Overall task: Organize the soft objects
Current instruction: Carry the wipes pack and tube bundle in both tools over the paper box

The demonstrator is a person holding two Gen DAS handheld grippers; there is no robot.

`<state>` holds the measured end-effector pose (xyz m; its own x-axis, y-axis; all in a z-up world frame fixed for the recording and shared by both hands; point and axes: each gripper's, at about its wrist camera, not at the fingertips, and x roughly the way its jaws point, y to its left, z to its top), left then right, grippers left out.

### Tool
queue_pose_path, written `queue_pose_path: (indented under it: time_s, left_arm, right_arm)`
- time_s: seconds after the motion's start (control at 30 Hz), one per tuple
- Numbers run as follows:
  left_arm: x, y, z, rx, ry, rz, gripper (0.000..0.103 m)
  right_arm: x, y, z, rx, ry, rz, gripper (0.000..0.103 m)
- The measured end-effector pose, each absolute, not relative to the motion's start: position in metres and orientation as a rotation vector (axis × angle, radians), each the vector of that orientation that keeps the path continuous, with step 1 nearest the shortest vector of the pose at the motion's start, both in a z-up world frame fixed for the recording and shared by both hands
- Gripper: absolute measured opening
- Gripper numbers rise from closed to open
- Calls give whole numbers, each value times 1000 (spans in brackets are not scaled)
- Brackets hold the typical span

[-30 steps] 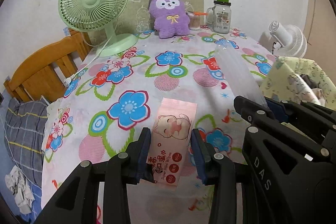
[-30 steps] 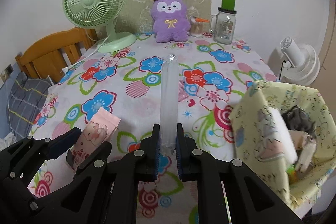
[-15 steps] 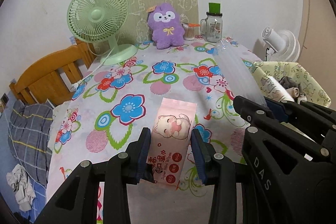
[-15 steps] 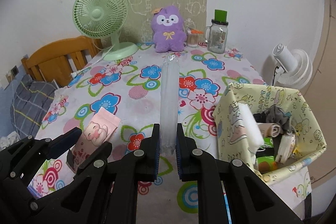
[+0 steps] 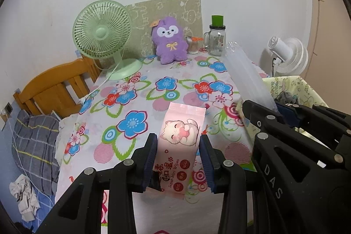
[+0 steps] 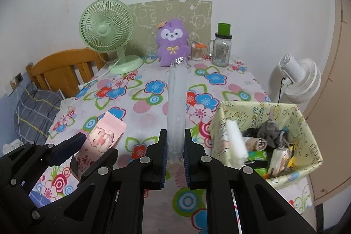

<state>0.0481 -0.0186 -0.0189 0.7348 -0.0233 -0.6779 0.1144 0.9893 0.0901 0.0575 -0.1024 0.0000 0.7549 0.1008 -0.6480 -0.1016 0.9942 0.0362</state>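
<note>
My left gripper [image 5: 178, 155] is shut on a pink wet-wipes pack [image 5: 181, 139] with a cartoon cat, held above the floral table; the pack also shows in the right wrist view [image 6: 99, 142]. My right gripper [image 6: 174, 152] is shut on a long clear plastic sleeve of stacked cups [image 6: 176, 106], which also shows in the left wrist view [image 5: 248, 74]. A yellow fabric basket [image 6: 228, 115] holding several soft items stands at the table's right front. A purple plush toy [image 6: 172, 43] sits at the back of the table.
A green desk fan [image 6: 107, 30] stands back left with its cord across the floral tablecloth [image 6: 140, 106]. A glass jar with green lid [image 6: 221, 47] and a toothpick cup stand back right. A wooden chair [image 6: 63, 67] is left; a white fan [image 6: 300, 78] is right.
Both grippers have risen and pulled back from the table with their objects still held. More of the table and the whole basket now show.
</note>
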Motion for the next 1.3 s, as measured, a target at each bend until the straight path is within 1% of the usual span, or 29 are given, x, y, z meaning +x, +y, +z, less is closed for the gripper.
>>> queue_pose_path:
  time_s: [0.83,1.3]
  left_arm:
    - [82,-102,-11,150,718,-189,40]
    - [94,-151,-23,164,737,-242,40]
  right_arm:
    - [83,-184,9,-4,698,12,16]
    - [89,-235,-5,8,723,-40,16]
